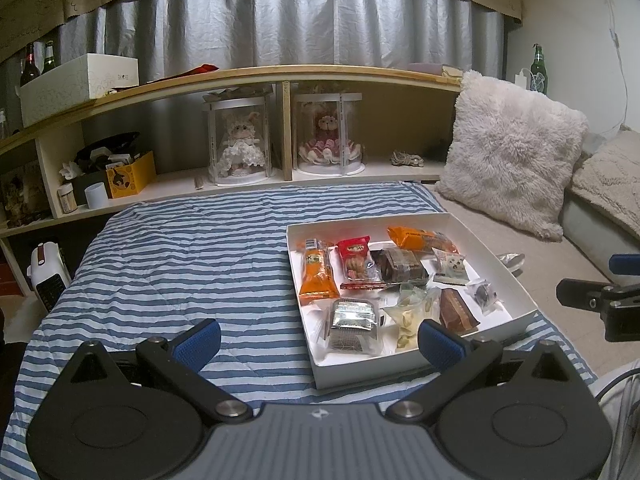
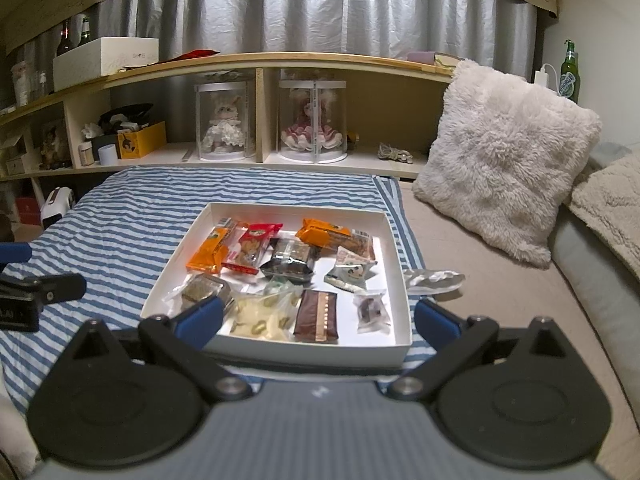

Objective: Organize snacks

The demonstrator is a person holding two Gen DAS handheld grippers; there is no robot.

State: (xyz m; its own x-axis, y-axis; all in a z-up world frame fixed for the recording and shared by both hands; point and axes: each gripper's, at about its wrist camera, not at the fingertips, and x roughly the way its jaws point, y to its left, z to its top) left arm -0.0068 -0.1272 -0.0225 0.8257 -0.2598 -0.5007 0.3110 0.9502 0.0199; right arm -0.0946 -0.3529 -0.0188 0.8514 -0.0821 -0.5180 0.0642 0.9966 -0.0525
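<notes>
Two hand-held grippers hover low over a bed, both with blue-padded fingers spread wide and holding nothing. The left gripper (image 1: 319, 340) sits over a blue-and-white striped blanket (image 1: 180, 264), with its right finger in front of the near edge of a shallow white box (image 1: 496, 258). The right gripper (image 2: 316, 318) faces the same box (image 2: 400, 264) head-on, its fingers on either side of the near wall. The box lies on the blanket and holds loose wrapped snacks. Nearest are a silver pack (image 2: 202, 290), a clear bag of pale candies (image 2: 260, 318), a brown bar (image 2: 318, 316) and a small clear packet with a dark sweet (image 2: 372, 310). Farther in lie an orange packet (image 2: 210, 250), a red biscuit packet (image 2: 252, 246), a dark cake in a tray (image 2: 290, 260), a small packet with a panda face (image 2: 352, 270) and an orange wrapper (image 2: 334, 236). A crumpled silver wrapper (image 2: 434, 280) lies on the beige sheet just right of the box. Beyond are a fluffy white pillow (image 2: 504, 160) and a wooden shelf (image 2: 280, 60) with two dolls in clear cases.
</notes>
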